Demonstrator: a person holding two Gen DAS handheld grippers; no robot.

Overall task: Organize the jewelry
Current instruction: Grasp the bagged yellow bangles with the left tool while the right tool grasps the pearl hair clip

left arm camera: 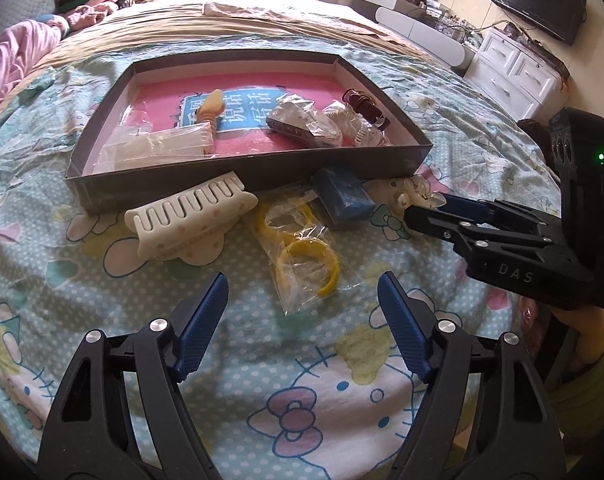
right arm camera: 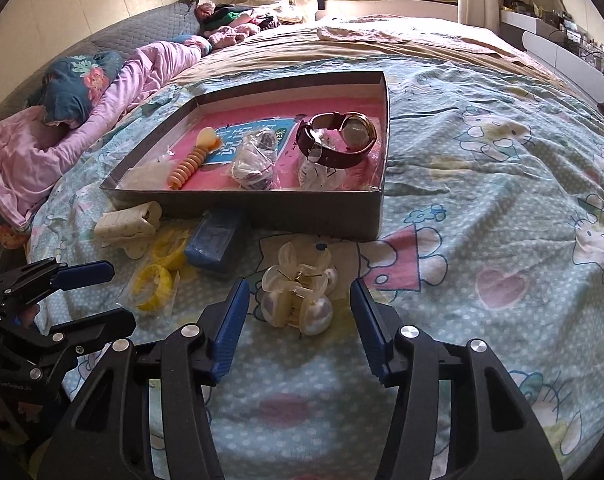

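Right wrist view: the pearl hair claw (right arm camera: 298,294) is being straddled by the released right gripper (right arm camera: 300,326), with the tray (right arm camera: 309,216) at 12 o'clock; fingers should be closed across its body.

Left wrist view: the left gripper (left arm camera: 303,330) is being held released, the bagged yellow bangles (left arm camera: 302,248) lying at 12 o'clock.

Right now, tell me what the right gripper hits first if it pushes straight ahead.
The right gripper, jaws open, points at the pearl hair clip lying on the bedspread just ahead, so it would probably meet that first. Behind the clip stands the near wall of the tray.
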